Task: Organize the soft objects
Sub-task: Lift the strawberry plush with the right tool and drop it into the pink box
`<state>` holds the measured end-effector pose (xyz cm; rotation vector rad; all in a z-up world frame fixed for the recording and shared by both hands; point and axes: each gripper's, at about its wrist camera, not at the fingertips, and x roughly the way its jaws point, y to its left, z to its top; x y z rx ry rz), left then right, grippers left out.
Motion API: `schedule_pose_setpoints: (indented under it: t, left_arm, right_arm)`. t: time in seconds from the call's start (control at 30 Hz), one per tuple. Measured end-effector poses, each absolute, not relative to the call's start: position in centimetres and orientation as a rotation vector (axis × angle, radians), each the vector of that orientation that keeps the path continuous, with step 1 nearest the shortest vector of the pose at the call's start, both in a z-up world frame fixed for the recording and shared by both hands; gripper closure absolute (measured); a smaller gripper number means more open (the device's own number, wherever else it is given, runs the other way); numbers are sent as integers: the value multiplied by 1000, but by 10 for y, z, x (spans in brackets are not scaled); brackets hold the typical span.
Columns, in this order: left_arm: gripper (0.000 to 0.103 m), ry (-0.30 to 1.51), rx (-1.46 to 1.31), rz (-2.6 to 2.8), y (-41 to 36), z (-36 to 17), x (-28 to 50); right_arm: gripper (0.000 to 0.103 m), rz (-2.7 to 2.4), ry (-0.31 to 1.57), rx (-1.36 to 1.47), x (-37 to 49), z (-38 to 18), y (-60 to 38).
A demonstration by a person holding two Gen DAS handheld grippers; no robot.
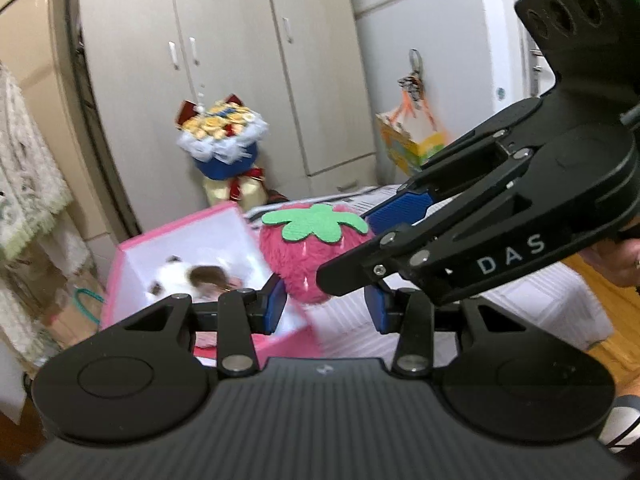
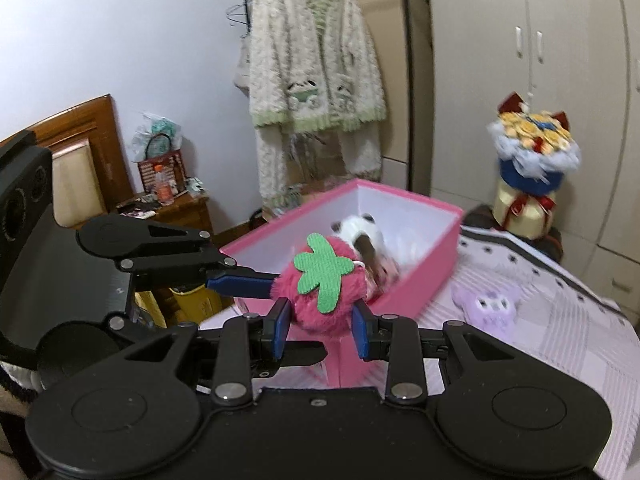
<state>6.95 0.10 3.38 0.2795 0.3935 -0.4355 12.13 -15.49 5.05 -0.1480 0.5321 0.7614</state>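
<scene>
Strawberry [image 2: 320, 300] plush is up off the bed, held between both my grippers, just short of the near corner of the pink box [image 2: 440, 248] and level with its rim. Green leaf patch faces up and toward me.

Right gripper [image 2: 320, 330]: blue pads pinching the strawberry's lower sides, fur bulging around them. Left gripper [image 1: 326, 304]: pads sit either side of the strawberry's lower part; the right gripper crosses in front in that view, so I can't confirm firm contact, but it reads as a pinch from the other side.

Box is open, white inside, with a panda [image 2: 360, 236] plush already lying toward the middle. Far end beyond the panda looks free; the near end is partly hidden behind the strawberry.

For the drop, my take:
- carry it over the rim before lowering, the near corner is right under it
- keep both grippers moving together or the plush twists
- aim for a gap beside the panda, not on top
- release only once it's below the rim, it's round and could roll off

Purple plush [image 2: 486, 304] lies on the bed right of the box, probably next.
</scene>
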Motion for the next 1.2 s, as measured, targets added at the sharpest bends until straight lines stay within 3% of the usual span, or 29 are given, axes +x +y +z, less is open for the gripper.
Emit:
schedule_pose_setpoints:
  t: [0.3,0.8,1.2]
  left_arm:
    - [61,402,212,-321,54,32,118]
    - [61,579,132,-256,85,-13,200]
    - [56,623,181,-280,78,-22,209]
  right_arm:
    - [66,888,566,-103,188,48,-108]
    - [65,926,793,-22,283,-6,-67]
    - [64,811,705,-95,276,-11,-83]
